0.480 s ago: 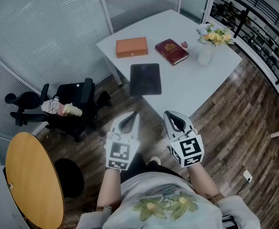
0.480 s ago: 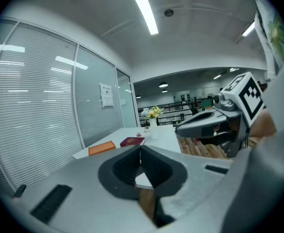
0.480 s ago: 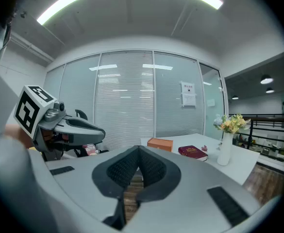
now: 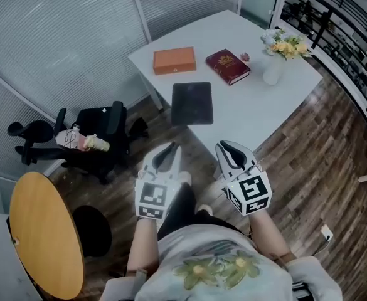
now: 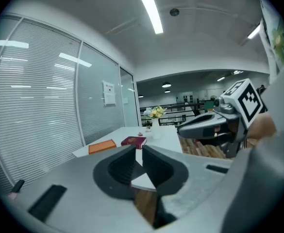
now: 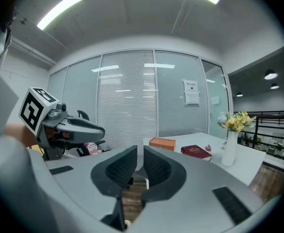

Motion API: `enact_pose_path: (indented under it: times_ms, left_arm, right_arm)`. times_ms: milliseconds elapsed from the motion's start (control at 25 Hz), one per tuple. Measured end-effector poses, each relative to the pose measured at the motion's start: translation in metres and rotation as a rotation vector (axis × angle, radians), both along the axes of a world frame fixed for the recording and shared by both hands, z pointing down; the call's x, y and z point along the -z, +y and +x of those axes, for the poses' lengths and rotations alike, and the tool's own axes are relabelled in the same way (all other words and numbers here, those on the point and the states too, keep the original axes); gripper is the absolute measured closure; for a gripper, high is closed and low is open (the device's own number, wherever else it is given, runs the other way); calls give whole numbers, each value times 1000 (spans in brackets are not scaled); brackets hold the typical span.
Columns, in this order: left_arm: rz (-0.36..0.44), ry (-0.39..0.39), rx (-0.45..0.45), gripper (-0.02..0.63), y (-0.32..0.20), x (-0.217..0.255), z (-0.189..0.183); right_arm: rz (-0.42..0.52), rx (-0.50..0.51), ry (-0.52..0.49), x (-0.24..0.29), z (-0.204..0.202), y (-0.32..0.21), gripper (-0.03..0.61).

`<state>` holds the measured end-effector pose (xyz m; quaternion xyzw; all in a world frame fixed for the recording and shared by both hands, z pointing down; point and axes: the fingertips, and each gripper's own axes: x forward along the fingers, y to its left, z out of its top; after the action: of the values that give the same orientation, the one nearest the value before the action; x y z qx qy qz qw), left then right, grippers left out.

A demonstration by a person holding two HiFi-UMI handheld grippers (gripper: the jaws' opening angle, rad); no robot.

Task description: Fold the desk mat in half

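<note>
The dark desk mat (image 4: 192, 103) lies flat and unfolded on the white table (image 4: 258, 108), near its front-left edge. Both grippers hang in the air in front of the person, well short of the table and apart from the mat. My left gripper (image 4: 169, 148) is shut with nothing in its jaws, and its closed fingers (image 5: 138, 148) point towards the table. My right gripper (image 4: 224, 146) is also shut and empty, its jaws together (image 6: 140, 149). Each gripper shows in the other's view: the right gripper (image 5: 183, 128) and the left gripper (image 6: 100, 128).
On the table behind the mat lie an orange box (image 4: 174, 60) and a red book (image 4: 228, 66), with a white vase of flowers (image 4: 272, 68) at the right. A black office chair (image 4: 92, 140) and a round wooden table (image 4: 45, 237) stand at the left. Glass walls with blinds are behind.
</note>
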<state>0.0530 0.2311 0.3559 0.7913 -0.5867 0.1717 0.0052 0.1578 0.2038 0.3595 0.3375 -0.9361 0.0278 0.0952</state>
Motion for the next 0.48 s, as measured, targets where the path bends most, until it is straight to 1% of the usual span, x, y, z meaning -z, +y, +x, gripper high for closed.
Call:
enact_pose_path:
  times_ms: [40, 80, 160, 200, 280, 480]
  left_arm:
    - [-2, -2, -12, 575, -3, -1, 0]
    - [-8, -7, -29, 535, -6, -4, 0]
    - [-32, -27, -69, 440, -12, -11, 2]
    - [-43, -38, -82, 417, -15, -15, 2]
    - [-51, -52, -89, 399, -24, -19, -2]
    - [-73, -69, -93, 399, -51, -30, -17]
  right_arm:
    - [1, 4, 4, 0, -2, -3, 526]
    - [1, 9, 8, -1, -4, -6, 475]
    - [-3, 16, 14, -2, -7, -12, 420]
    - [-7, 17, 17, -3, -8, -17, 399]
    - [-15, 15, 30, -7, -9, -26, 382]
    - [-41, 6, 64, -18, -16, -52, 380]
